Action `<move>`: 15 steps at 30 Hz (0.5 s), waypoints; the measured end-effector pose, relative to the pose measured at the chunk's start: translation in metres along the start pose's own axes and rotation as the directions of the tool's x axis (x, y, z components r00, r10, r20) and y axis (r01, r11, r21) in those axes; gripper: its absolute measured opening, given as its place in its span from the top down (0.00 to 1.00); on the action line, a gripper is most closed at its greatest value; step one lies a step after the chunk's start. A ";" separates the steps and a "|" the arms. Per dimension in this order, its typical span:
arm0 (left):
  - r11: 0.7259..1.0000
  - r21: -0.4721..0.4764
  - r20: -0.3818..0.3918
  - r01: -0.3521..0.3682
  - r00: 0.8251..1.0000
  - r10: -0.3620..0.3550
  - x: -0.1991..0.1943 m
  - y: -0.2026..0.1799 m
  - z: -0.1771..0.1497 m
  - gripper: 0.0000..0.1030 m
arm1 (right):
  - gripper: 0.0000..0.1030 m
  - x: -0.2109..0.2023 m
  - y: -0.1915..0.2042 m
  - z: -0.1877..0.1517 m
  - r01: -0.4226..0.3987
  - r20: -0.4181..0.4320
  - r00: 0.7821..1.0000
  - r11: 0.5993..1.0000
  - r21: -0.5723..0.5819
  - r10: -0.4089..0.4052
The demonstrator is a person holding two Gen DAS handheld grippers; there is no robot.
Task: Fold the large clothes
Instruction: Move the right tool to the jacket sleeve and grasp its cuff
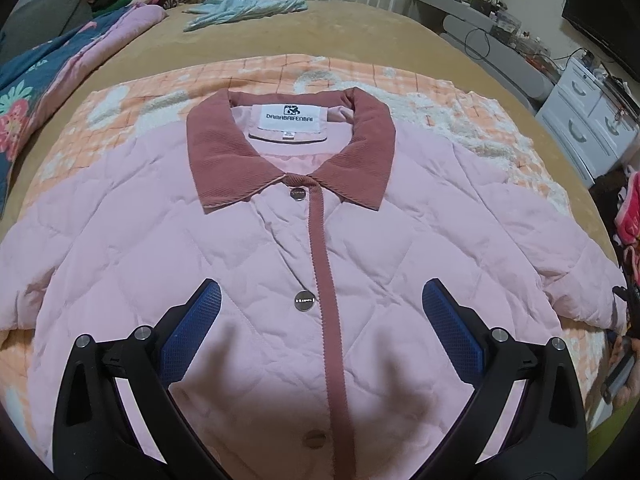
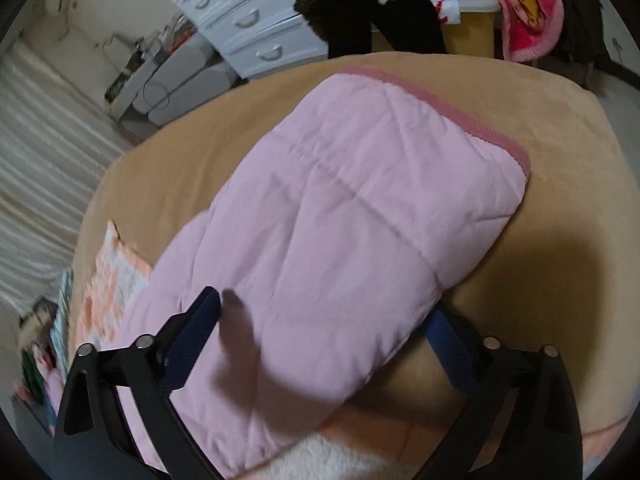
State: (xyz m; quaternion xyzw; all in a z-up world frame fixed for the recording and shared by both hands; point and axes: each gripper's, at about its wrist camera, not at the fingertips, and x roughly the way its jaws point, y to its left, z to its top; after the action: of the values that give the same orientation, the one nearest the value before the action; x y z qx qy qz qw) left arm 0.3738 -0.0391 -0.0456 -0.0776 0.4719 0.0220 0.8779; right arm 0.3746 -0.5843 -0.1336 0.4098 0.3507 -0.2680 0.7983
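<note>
Tan plush bedding covers a wide bed [image 1: 360, 32], and on it lies an orange-and-white checked blanket [image 1: 432, 80] with fluffy white patches. Spread flat on that blanket is a pink quilted jacket [image 1: 248, 248], front side up, its padding stitched into soft diamond shapes. A ribbed corduroy collar [image 1: 224, 148] in dusty rose folds open around a white woven label, and a strip of the same ribbed cloth runs down the closed front beside round metal snaps [image 1: 305, 300]. The left tool [image 1: 320, 308] hovers over the chest of the jacket, its blue textured pads standing wide apart with nothing between them. In the right wrist view the jacket's sleeve [image 2: 360, 208] stretches away across the tan bedding, puffy and smooth, ending in a ribbed rose cuff [image 2: 460, 120]. The right tool [image 2: 320, 320] straddles this sleeve with its jaws spread wide; one dark blue finger [image 2: 192, 336] shows beside the fabric and the other is partly hidden under the sleeve's edge, neither visibly pressing it. White plastic drawers [image 2: 248, 20] stand beyond the bed.
</note>
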 end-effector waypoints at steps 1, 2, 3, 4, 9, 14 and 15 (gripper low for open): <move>1.000 0.001 0.004 0.003 1.000 -0.003 -0.002 0.001 0.000 0.08 | 0.25 0.000 -0.001 0.002 0.005 0.010 1.000 1.000 0.004 -0.005; 1.000 0.001 0.007 0.005 1.000 -0.005 -0.003 0.002 0.000 0.08 | 0.51 -0.001 -0.003 0.005 -0.011 0.018 1.000 1.000 0.007 0.011; 1.000 0.002 0.008 0.003 1.000 -0.003 -0.004 0.003 0.001 0.08 | 0.71 0.001 -0.003 0.008 -0.053 0.009 0.999 0.999 0.009 0.053; 1.000 0.005 0.009 -0.001 1.000 0.001 -0.006 0.004 0.000 0.08 | 0.74 0.000 0.001 0.009 -0.077 0.000 0.997 0.997 0.003 0.077; 1.000 0.006 0.022 0.006 1.000 -0.006 -0.019 0.006 0.003 0.08 | 0.84 -0.040 0.055 0.009 -0.107 0.077 0.989 0.968 -0.229 0.127; 1.000 0.000 0.046 0.018 0.999 -0.018 -0.037 0.010 0.009 0.08 | 0.84 -0.089 0.110 0.000 -0.178 0.114 0.964 0.902 -0.394 0.240; 1.000 -0.001 0.051 0.018 0.999 -0.018 -0.042 0.011 0.010 0.08 | 0.84 -0.096 0.117 -0.002 -0.186 0.115 0.960 0.890 -0.416 0.254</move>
State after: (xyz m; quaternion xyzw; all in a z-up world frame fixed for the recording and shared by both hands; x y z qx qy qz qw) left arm 0.3577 -0.0251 -0.0064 -0.0819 0.4486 0.0162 0.8898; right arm 0.3989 -0.5087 -0.0053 0.2511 0.2816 -0.1311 0.9168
